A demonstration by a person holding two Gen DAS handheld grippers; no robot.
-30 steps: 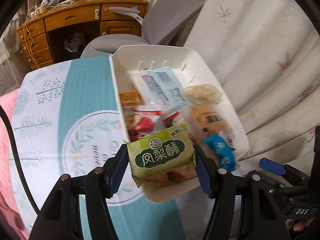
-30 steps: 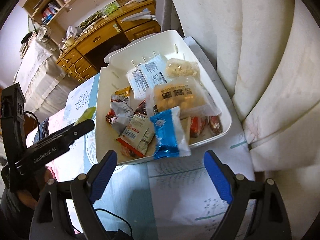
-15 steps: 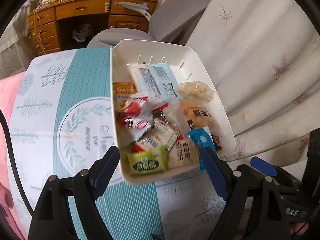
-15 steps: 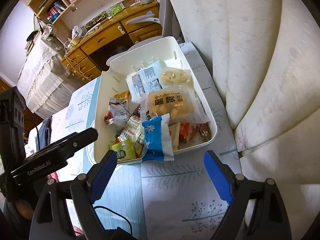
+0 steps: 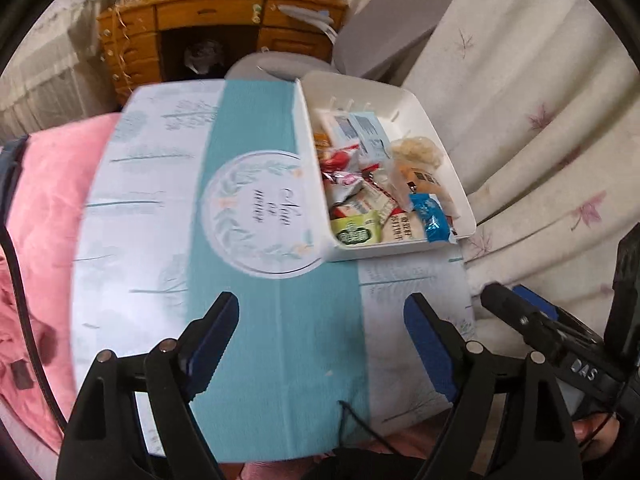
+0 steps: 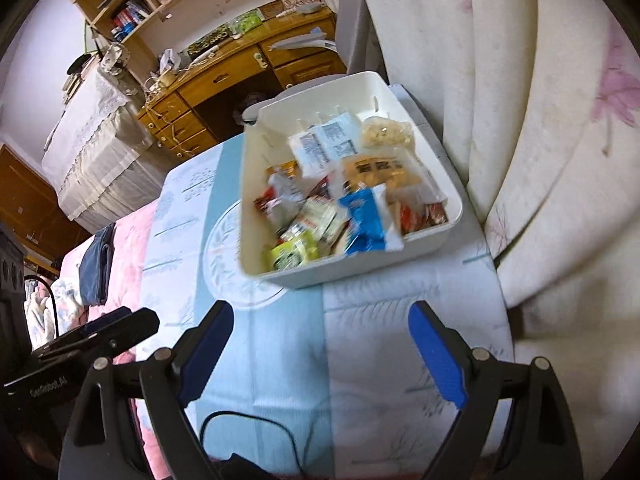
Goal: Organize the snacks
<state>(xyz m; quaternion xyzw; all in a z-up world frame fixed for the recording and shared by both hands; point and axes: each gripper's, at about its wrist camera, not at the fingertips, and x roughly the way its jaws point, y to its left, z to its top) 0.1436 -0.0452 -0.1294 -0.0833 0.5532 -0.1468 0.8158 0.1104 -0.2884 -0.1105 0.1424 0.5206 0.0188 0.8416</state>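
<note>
A white bin [image 5: 420,108] [image 6: 424,252] stands on the table's right side, full of several snack packets. A green pineapple-cake packet [image 5: 356,232] [image 6: 294,254] lies at its near left corner, and a blue packet [image 5: 434,216] [image 6: 366,220] lies at its near right. My left gripper [image 5: 320,340] is open and empty above the teal cloth, short of the bin. My right gripper [image 6: 320,344] is open and empty, also short of the bin.
The teal and white tablecloth [image 5: 256,128] covers the round table. Pink bedding [image 5: 44,208] lies at the left. A grey chair [image 5: 384,24] and a wooden desk [image 5: 208,12] stand behind. A cream floral curtain [image 5: 540,112] hangs close at the right.
My left gripper let go of the green packet into the bin's near corner, opened, and pulled back and left. My right gripper also drew back from the bin.
</note>
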